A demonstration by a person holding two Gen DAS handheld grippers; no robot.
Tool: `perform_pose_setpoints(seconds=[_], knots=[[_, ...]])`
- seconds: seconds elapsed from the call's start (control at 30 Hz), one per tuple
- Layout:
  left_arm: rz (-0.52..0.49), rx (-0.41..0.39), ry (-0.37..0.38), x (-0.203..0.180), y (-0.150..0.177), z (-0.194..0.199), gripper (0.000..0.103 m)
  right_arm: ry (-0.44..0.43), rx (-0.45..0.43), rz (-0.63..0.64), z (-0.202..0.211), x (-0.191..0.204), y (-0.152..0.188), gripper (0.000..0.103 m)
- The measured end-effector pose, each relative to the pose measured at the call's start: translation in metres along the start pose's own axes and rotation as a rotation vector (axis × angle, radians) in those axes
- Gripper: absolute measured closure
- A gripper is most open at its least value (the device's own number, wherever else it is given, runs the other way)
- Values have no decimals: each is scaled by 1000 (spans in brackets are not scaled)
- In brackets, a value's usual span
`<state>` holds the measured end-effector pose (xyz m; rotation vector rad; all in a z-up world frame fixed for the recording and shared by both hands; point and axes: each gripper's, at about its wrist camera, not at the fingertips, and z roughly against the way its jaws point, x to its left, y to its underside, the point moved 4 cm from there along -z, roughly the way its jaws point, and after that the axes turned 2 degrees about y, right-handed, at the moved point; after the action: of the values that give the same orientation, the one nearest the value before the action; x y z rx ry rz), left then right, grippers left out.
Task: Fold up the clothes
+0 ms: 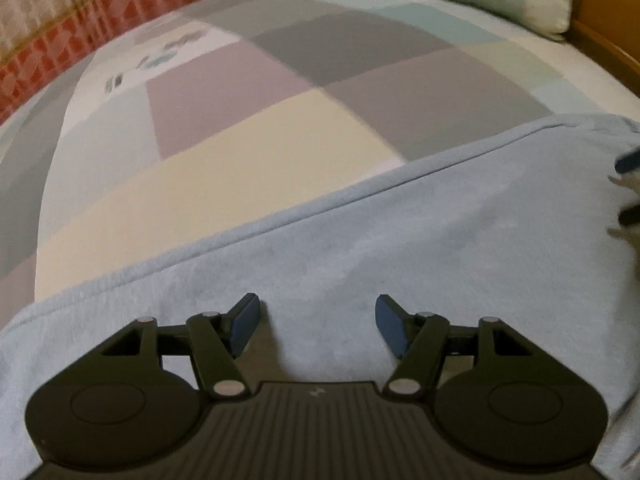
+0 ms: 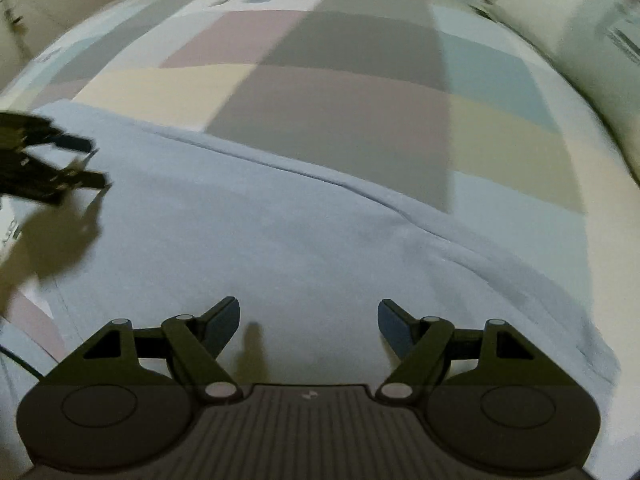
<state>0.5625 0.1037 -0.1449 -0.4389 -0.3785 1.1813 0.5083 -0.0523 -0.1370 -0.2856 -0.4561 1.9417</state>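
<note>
seemingly one fold done: pale blue fleece garment (image 1: 400,240) flat on patchwork bed (image 1: 240,120); left claw (image 1: 316,324) and right claw (image 2: 308,324) wide apart, empty; further folds remain.

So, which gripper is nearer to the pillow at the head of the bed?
Right. The pillow lies on the right side of the bed; the right gripper hovers over the light blue garment on that side, the left gripper over its far end.

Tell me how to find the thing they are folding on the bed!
Look at the bed with its patchwork sheet of pink, grey and cream squares. On its near side lies the pale blue garment, spread flat. It is the only plain, one-colour cloth there, with a stitched hem along its far edge.
</note>
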Motion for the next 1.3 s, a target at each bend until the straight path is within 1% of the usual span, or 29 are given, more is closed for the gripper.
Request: perform_pose_setpoints(seconds=[0.03, 0.07, 0.1, 0.17, 0.2, 0.3, 0.37, 0.43, 0.47, 0.5, 0.53, 0.6, 0.67, 0.73, 0.8, 0.83, 0.9, 0.97, 1.0, 1.07, 1.13, 1.2, 1.3], knots=[[36, 7, 11, 6, 3, 1, 35, -6, 11, 15, -8, 7, 0, 22], [74, 16, 22, 13, 7, 2, 36, -3, 18, 26, -12, 12, 3, 16], [106, 28, 31, 19, 10, 7, 38, 5, 23, 35, -15, 16, 8, 7], [115, 25, 26, 28, 19, 19, 37, 16, 33, 45, -18, 22, 14, 1], [121, 25, 17, 33, 25, 24, 37, 18, 38, 43, -19, 22, 15, 0], [196, 64, -23, 58, 48, 28, 37, 23, 52, 34, -20, 23, 16, 0], [239, 65, 13, 68, 59, 35, 36, 25, 65, 28, -22, 24, 16, 0], [218, 104, 40, 68, 63, 44, 36, 31, 78, 25, -23, 25, 15, 0], [221, 99, 52, 71, 62, 49, 36, 36, 84, 25, -23, 25, 15, 0], [233, 76, 58, 77, 60, 55, 36, 42, 90, 25, -24, 26, 14, 0], [249, 48, 42, 87, 58, 59, 36, 49, 92, 18, -23, 26, 12, 0], [302, -15, -29, 116, 53, 65, 36, 65, 93, -2, -19, 28, 8, 0], [389, -37, -95, 150, 50, 61, 37, 83, 65, -22, -12, 30, 3, 0], [473, -24, -148, 184, 53, 50, 39, 88, 37, -32, -5, 37, -3, 0], [563, 17, -174, 216, 59, 33, 39, 85, 14, -37, 2, 45, -11, 0], [595, 22, -174, 226, 60, 27, 35, 78, 7, -37, 4, 49, -14, 0], [624, -22, -176, 245, 54, 22, 34, 62, -5, -32, 8, 58, -21, 0], [587, -31, -196, 254, 44, 20, 38, 44, -12, -14, 11, 67, -28, 0], [572, -37, -198, 257, 40, 21, 38, 31, -13, 1, 11, 73, -31, 0], [566, -66, -174, 260, 39, 34, 38, 19, -18, 40, 9, 85, -39, 0], [574, -106, -169, 260, 51, 50, 38, 12, -27, 74, 9, 95, -47, 0], [593, -134, -146, 252, 65, 68, 38, 0, -34, 98, 6, 107, -56, 0], [613, -125, -93, 236, 95, 80, 38, -26, -38, 123, -1, 124, -70, 0]])
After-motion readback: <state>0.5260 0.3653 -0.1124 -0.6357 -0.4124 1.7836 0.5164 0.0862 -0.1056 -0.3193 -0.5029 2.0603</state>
